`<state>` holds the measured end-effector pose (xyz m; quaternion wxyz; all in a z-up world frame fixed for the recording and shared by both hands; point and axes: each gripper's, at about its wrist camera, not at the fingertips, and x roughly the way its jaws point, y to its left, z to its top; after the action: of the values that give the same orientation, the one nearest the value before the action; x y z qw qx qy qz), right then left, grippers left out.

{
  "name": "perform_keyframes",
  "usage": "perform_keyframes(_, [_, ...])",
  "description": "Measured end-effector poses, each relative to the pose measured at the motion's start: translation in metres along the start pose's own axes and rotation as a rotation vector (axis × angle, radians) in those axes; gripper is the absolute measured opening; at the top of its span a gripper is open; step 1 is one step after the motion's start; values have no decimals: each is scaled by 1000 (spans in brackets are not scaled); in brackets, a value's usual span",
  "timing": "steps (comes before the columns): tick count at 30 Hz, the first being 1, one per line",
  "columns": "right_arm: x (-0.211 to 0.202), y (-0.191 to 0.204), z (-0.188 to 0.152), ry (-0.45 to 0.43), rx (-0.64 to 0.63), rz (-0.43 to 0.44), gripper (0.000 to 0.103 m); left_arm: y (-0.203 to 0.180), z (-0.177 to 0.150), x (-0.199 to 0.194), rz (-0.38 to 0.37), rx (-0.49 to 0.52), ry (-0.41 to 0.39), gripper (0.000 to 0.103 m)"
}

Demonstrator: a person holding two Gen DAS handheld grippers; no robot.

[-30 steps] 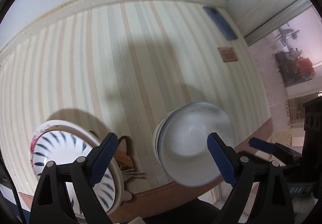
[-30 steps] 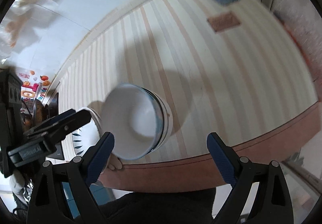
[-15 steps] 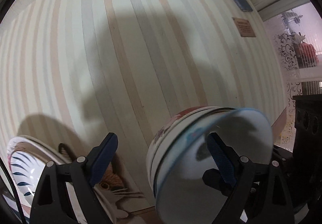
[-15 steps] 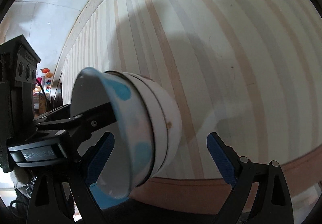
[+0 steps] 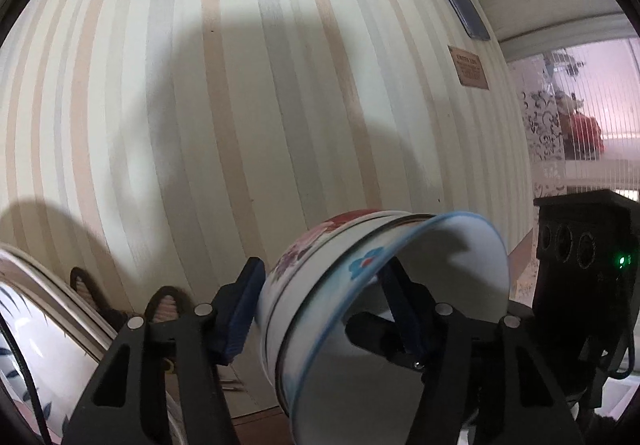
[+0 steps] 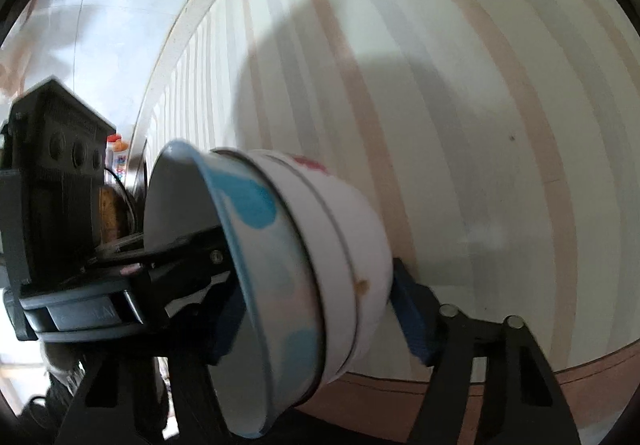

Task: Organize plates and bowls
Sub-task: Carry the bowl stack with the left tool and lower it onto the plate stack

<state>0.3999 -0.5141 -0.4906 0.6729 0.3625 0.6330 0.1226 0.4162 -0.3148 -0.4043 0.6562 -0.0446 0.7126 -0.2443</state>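
Both my left tongs (image 5: 320,309) and right tongs (image 6: 316,309) pinch the tilted bowl stack (image 5: 372,305) above the table's (image 5: 240,85) near edge; I'd level it before lowering.

A: Surface under both cameras?
B: Tablecloth (image 5: 248,93), cream with tan and grey stripes; broad soft shadows fall across it. A brown edge (image 6: 592,377) borders it on the near side.

A: Items on it?
B: Blue phone (image 5: 456,1) at the far side, brown label (image 5: 469,67) near it.

A: Behind?
B: Pale wall (image 6: 100,17) past the far rim. On the right, a bright ribbed window (image 5: 600,117) with pinkish light; a red shape there is too blurred to identify.
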Motion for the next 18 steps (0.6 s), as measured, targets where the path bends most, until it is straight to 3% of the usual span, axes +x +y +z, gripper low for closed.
perform_keyframes(4, [0,-6,2,-11,17,19,57,2,-4,-3,11,-9,-13,57])
perform_keyframes(18, [4,4,2,18,7,11,57,11,-10,-12,22,-77,-11,57])
